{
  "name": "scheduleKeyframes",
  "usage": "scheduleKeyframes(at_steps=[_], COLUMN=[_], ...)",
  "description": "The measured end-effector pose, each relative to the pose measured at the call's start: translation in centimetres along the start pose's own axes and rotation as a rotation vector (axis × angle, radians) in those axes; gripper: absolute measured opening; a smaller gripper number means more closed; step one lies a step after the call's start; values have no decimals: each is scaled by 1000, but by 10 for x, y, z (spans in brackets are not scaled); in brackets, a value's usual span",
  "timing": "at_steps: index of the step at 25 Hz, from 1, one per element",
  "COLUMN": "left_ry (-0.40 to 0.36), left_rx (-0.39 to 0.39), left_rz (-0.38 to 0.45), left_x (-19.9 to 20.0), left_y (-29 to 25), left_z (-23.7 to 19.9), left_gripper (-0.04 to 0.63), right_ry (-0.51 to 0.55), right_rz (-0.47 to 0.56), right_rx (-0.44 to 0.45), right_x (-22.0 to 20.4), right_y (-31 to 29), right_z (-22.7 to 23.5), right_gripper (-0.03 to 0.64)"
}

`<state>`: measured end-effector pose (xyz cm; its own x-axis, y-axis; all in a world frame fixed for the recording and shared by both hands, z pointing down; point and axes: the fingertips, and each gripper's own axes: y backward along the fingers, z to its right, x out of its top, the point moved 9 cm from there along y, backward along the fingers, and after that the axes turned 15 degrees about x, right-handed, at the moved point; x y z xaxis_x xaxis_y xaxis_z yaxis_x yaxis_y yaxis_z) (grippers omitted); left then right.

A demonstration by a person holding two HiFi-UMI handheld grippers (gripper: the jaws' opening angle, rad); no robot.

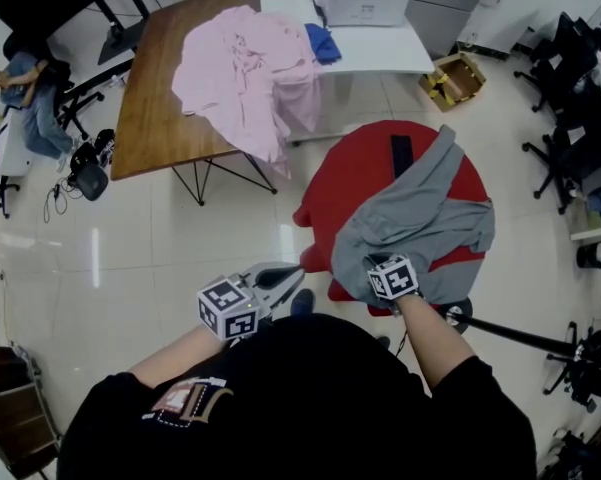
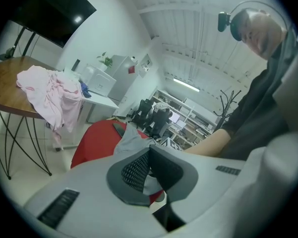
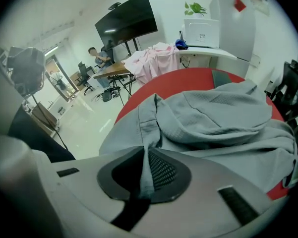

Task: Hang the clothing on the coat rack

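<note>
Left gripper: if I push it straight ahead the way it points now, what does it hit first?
Most likely the edge of the red fabric just ahead, with the grey shirt draped over it right behind; depth is hard to judge.

Front right, shirt (image 1: 420, 218) on draped cloth (image 1: 350, 183); behind left, clothes pile (image 1: 245, 73) on table (image 1: 150, 108).

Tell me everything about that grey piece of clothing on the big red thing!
The grey garment looks like soft, thin knit cloth with a fine waffle texture and stitched seams. It lies crumpled and spread over the round red surface, draping past its near edge. The right gripper pinches one folded edge of it between its jaws.
</note>
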<state>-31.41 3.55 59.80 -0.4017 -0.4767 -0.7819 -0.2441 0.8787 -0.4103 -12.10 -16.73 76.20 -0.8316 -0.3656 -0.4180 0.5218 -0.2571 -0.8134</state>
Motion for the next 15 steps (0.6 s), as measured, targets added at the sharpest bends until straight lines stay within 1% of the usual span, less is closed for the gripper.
scheduleKeyframes(at_steps=[1, 3, 7, 10, 12, 15], left_ry=[3, 9, 10, -1, -18, -56], left_rx=[1, -1, -15, -33, -52, -91], left_rz=[1, 4, 18, 31, 39, 51], left_x=[0, 0, 4, 9, 14, 28], left_y=[1, 2, 3, 1, 0, -6], left_z=[-2, -6, -11, -13, -11, -4], left_gripper=[-8, -8, -8, -8, -8, -8], right_ry=[13, 26, 16, 41, 68, 121], right_rz=[18, 60, 194, 292, 344, 404], right_rx=[9, 60, 228, 337, 373, 381], right_x=[2, 6, 23, 42, 55, 73], right_y=[2, 10, 45, 84, 114, 162], right_z=[-4, -15, -43, -64, -76, -88], right_gripper=[20, 17, 15, 15, 15, 14])
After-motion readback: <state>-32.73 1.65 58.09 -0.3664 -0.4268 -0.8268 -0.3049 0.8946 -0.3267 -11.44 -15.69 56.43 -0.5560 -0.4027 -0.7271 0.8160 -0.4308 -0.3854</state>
